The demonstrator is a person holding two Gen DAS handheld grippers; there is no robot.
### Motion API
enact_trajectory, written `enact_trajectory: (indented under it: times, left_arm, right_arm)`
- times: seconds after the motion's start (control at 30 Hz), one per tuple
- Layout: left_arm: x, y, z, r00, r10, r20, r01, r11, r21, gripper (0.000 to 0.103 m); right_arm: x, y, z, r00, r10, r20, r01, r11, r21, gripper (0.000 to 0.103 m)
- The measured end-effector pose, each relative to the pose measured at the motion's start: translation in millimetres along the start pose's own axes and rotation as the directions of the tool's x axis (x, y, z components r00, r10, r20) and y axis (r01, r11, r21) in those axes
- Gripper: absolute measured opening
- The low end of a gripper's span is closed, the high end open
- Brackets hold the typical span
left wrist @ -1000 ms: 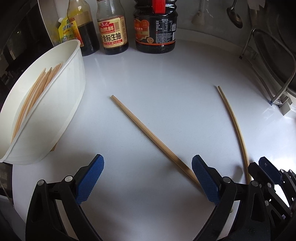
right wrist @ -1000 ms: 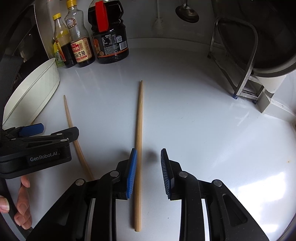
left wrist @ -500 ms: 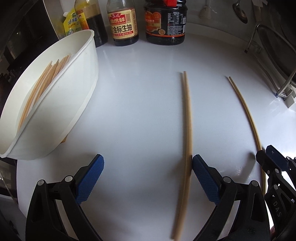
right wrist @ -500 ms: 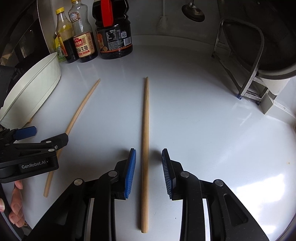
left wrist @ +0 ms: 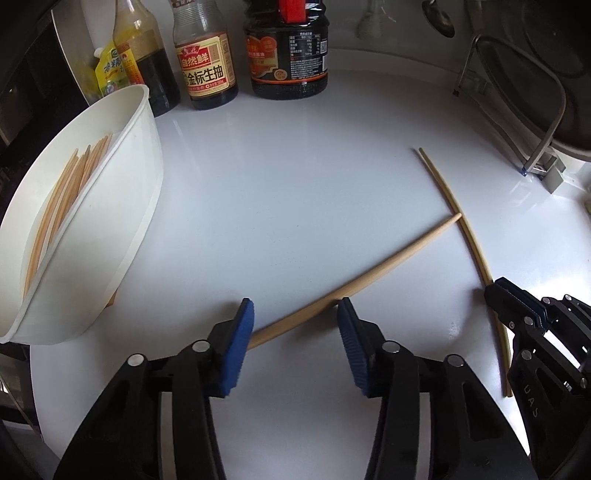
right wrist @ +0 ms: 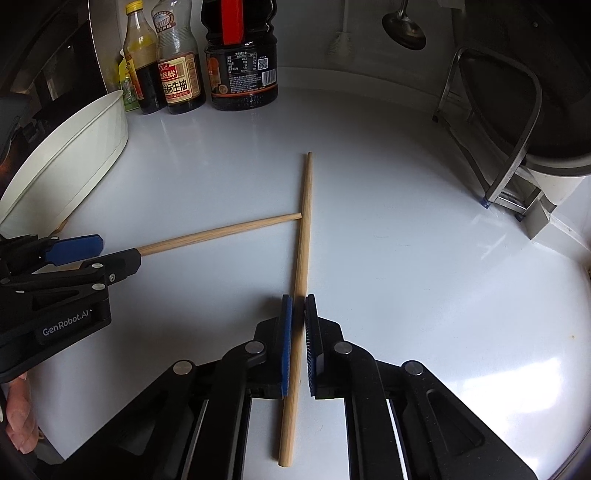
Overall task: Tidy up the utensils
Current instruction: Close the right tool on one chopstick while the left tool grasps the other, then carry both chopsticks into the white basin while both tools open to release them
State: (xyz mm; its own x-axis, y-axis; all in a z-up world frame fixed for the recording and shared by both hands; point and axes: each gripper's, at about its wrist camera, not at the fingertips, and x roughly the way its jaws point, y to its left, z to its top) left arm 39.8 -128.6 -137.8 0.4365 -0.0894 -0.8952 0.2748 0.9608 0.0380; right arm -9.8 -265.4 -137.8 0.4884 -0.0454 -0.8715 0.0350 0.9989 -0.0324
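Two wooden chopsticks lie on the white counter, forming a T. My right gripper (right wrist: 298,302) is shut on one chopstick (right wrist: 303,229), which runs straight ahead; it also shows in the left wrist view (left wrist: 458,221). My left gripper (left wrist: 295,314) is partly closed, with its blue pads either side of the other chopstick (left wrist: 369,278) and a gap still showing. That chopstick's tip touches the first in the right wrist view (right wrist: 221,233). A white bowl (left wrist: 122,206) at the left holds several chopsticks (left wrist: 62,206).
Three sauce bottles (left wrist: 207,62) stand at the back. A metal rack (right wrist: 491,122) with a dark pot stands at the right. A ladle (right wrist: 404,26) hangs on the back wall. The left gripper body (right wrist: 55,280) is close to the right one.
The right gripper has closed on its chopstick. The left gripper's jaws have narrowed around the other chopstick, which has swung round so that its tip meets the first.
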Motion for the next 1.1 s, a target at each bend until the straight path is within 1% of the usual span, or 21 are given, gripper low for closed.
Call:
enact_trajectory:
  times: [0.03, 0.07, 0.1, 0.17, 0.4, 0.57, 0.7, 0.93, 1.1]
  left_arm:
    - [-1, -2, 0, 1.000, -0.001, 0.000, 0.001, 1.000, 0.013, 0.029]
    - [-1, -4, 0, 1.000, -0.002, 0.000, 0.002, 1.000, 0.025, 0.020]
    - [-1, -6, 0, 1.000, -0.004, -0.001, 0.004, 0.999, 0.037, 0.013]
    - [-1, -9, -1, 1.000, -0.007, -0.005, 0.007, 0.999, 0.051, 0.008]
    - [-2, -6, -2, 1.000, -0.022, -0.008, 0.022, 0.999, 0.039, 0.007]
    - [-1, -2, -2, 0.998, -0.059, -0.021, 0.060, 0.998, 0.014, 0.007]
    - [-4, -2, -2, 0.997, -0.079, -0.024, 0.079, 0.997, 0.005, 0.007]
    - [-18, -2, 2, 0.994, -0.111, -0.006, 0.111, 0.994, 0.004, 0.007]
    - [-36, 7, 9, 0.991, -0.129, 0.023, 0.129, 0.992, -0.002, 0.007]
  right_arm:
    - [0, 0, 0, 1.000, 0.003, -0.001, -0.003, 1.000, 0.002, 0.007]
    - [0, 0, 0, 1.000, 0.005, -0.002, -0.005, 1.000, 0.001, 0.007]
    - [0, -1, 0, 1.000, 0.007, -0.003, -0.007, 1.000, 0.001, 0.007]
    - [-1, -1, 0, 1.000, 0.009, -0.004, -0.009, 1.000, 0.005, 0.006]
    - [-1, 0, 0, 1.000, 0.009, 0.001, -0.009, 1.000, 0.013, 0.006]
    - [0, -4, 0, 0.999, 0.039, -0.003, -0.039, 0.998, 0.048, 0.006]
    - [-3, -5, 1, 0.999, 0.048, -0.004, -0.048, 0.997, 0.066, 0.006]
    - [-14, -6, 8, 0.998, 0.059, 0.016, -0.060, 0.994, 0.092, 0.006]
    - [-28, 0, 19, 0.997, 0.066, 0.039, -0.069, 0.993, 0.094, 0.006]
